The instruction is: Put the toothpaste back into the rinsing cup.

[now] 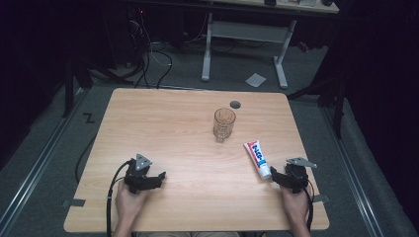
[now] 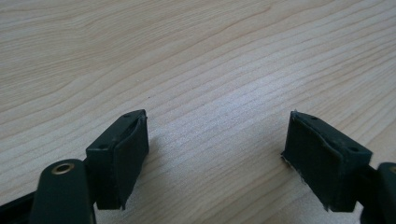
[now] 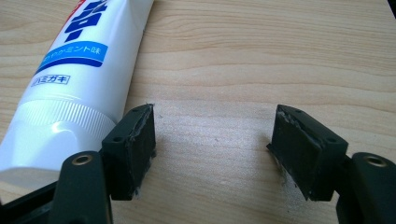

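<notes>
A white toothpaste tube with blue and red print lies flat on the wooden table, cap end toward the person. My right gripper rests open on the table just right of that cap. In the right gripper view the tube lies outside the left jaw, with bare wood between the pads. A clear glass mug stands upright at the middle of the table. My left gripper lies open at the front left, nothing between its pads.
A round grey cable hole sits near the table's far edge. A white desk frame and loose cables stand on the floor beyond the table. A person's hands hold both grippers at the near edge.
</notes>
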`<state>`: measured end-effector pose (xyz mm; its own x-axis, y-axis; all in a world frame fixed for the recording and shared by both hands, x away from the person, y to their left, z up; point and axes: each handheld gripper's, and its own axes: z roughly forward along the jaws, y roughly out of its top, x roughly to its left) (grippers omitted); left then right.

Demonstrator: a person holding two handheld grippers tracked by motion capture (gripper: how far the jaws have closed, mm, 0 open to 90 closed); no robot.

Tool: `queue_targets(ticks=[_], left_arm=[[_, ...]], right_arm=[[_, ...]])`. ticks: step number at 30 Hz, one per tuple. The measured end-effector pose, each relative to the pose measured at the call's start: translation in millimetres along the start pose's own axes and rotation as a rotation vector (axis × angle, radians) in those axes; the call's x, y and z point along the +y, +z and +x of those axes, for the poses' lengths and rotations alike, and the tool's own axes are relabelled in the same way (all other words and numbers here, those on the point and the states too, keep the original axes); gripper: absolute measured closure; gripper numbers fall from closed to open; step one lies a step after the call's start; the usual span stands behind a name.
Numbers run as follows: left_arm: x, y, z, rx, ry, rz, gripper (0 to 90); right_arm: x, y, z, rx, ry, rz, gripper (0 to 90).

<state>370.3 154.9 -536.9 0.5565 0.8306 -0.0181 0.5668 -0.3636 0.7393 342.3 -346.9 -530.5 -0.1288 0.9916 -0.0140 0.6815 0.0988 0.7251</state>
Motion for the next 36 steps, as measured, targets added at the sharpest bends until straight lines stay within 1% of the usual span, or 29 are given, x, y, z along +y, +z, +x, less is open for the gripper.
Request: queue_targets(ticks=[21, 22, 24, 29, 30, 36], left_arm=[[0.0, 0.0, 0.0, 0.000, -0.001, 0.001, 22.1], [0.1, 0.0, 0.0, 0.000, -0.001, 0.001, 22.1], [0.1, 0.0, 0.0, 0.001, -0.001, 0.001, 22.1], [0.0, 0.0, 0.0, 0.000, -0.002, 0.001, 22.1], [0.0, 0.0, 0.0, 0.000, -0.002, 0.001, 22.1], [0.0, 0.0, 0.0, 0.001, -0.002, 0.001, 22.1]], right_arm=[[0.5, -0.5, 0.0, 0.004, 0.000, 0.004, 31.7], [1.5, -1.4, -0.5, 0.015, 0.008, 0.015, 32.4], [1.6, -2.5, -0.9, 0.032, 0.017, 0.016, 33.1], [0.0, -6.3, 0.1, 0.036, 0.007, 0.028, 35.8], [-0.3, -7.7, 0.1, 0.040, 0.016, 0.032, 35.9], [-2.2, -17.1, -1.7, 0.056, 0.035, 0.008, 38.1]])
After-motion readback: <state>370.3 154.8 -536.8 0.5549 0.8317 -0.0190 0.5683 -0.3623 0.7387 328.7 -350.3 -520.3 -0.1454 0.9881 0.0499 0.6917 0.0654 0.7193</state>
